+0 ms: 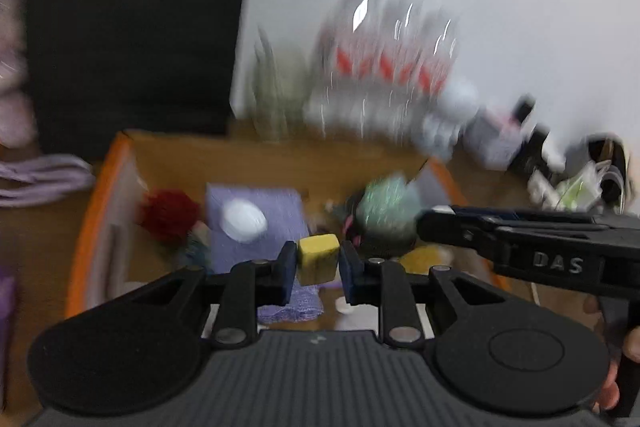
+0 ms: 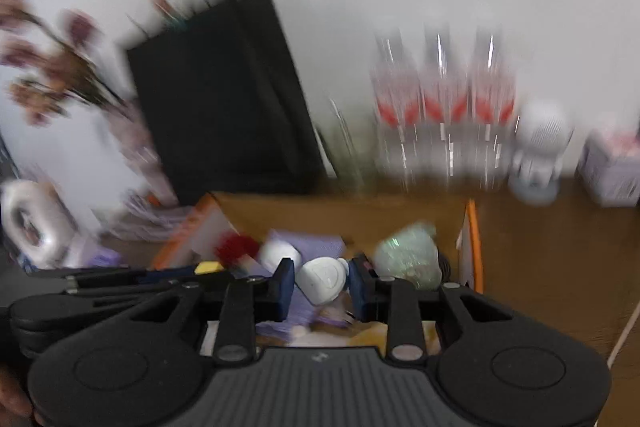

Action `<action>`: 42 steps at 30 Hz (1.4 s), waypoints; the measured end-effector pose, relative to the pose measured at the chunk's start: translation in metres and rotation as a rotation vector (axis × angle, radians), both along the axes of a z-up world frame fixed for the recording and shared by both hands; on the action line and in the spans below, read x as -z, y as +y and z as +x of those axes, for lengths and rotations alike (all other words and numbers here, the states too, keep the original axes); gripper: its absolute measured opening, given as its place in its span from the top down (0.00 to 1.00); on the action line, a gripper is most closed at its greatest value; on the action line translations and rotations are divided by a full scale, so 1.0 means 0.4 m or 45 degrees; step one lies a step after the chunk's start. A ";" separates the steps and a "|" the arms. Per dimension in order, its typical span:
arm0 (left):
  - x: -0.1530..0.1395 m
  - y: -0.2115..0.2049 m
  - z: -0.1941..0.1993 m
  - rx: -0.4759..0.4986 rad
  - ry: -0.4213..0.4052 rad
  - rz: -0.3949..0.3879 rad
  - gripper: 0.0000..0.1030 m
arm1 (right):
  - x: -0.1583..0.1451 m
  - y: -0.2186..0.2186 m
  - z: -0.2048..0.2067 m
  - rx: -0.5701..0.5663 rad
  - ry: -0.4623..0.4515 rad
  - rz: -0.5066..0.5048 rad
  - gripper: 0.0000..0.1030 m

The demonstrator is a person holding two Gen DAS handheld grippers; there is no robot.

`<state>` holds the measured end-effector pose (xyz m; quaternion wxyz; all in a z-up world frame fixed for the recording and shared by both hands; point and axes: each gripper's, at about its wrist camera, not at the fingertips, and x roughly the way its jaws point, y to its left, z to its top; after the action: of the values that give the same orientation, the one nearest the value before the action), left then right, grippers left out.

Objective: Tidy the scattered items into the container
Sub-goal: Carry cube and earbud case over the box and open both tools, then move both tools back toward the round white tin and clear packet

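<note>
Over the brown table, above the orange box, the left gripper squeezes a yellow block and the right gripper squeezes a white lump.

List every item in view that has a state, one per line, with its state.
left gripper: shut on the yellow block, above the box
yellow block: held, off any surface
right gripper: shut on the white object, above the box
white object: held, off any surface
cardboard box: open-topped, partly filled
purple cloth: lying inside the box
</note>
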<state>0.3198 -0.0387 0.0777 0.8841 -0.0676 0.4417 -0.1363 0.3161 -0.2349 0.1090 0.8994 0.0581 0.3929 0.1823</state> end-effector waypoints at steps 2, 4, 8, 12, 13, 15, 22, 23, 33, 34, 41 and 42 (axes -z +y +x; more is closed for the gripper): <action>0.054 -0.014 0.065 0.002 0.119 0.092 0.78 | 0.046 0.023 0.072 -0.039 0.118 -0.091 0.73; 0.095 -0.028 0.111 -0.002 0.191 0.184 0.77 | 0.098 0.043 0.117 -0.082 0.232 -0.155 0.73; 0.132 -0.041 0.149 0.022 0.218 0.230 0.57 | 0.176 0.062 0.158 -0.070 0.340 -0.268 0.72; 0.098 -0.010 0.121 0.018 0.194 0.189 0.48 | 0.153 0.050 0.141 -0.056 0.328 -0.260 0.62; 0.080 -0.001 0.113 0.015 0.191 0.177 0.43 | 0.139 0.040 0.136 -0.051 0.308 -0.255 0.51; 0.039 0.011 0.091 0.006 0.182 0.160 0.35 | 0.106 0.026 0.119 -0.031 0.273 -0.248 0.38; -0.084 0.021 -0.022 -0.046 0.130 0.249 0.10 | 0.000 -0.001 0.032 0.003 0.193 -0.243 0.20; -0.098 0.021 -0.045 -0.059 0.102 0.272 0.08 | -0.011 -0.004 0.013 0.006 0.180 -0.247 0.19; -0.102 0.040 -0.452 -0.324 -0.812 0.251 0.00 | 0.002 -0.021 -0.336 0.095 -0.540 0.011 0.11; -0.094 0.043 -0.475 -0.333 -0.843 0.233 0.00 | 0.014 -0.014 -0.357 0.101 -0.555 0.010 0.11; -0.062 0.056 -0.619 -0.373 -0.842 0.270 0.00 | 0.039 0.033 -0.525 0.107 -0.680 -0.034 0.11; -0.053 0.063 -0.665 -0.388 -0.858 0.268 0.00 | 0.044 0.031 -0.566 0.114 -0.692 -0.032 0.11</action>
<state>0.0537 -0.0136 0.0990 0.9920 0.0073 0.1230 0.0282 0.0899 -0.2227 0.0916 0.9797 0.0131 0.1365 0.1463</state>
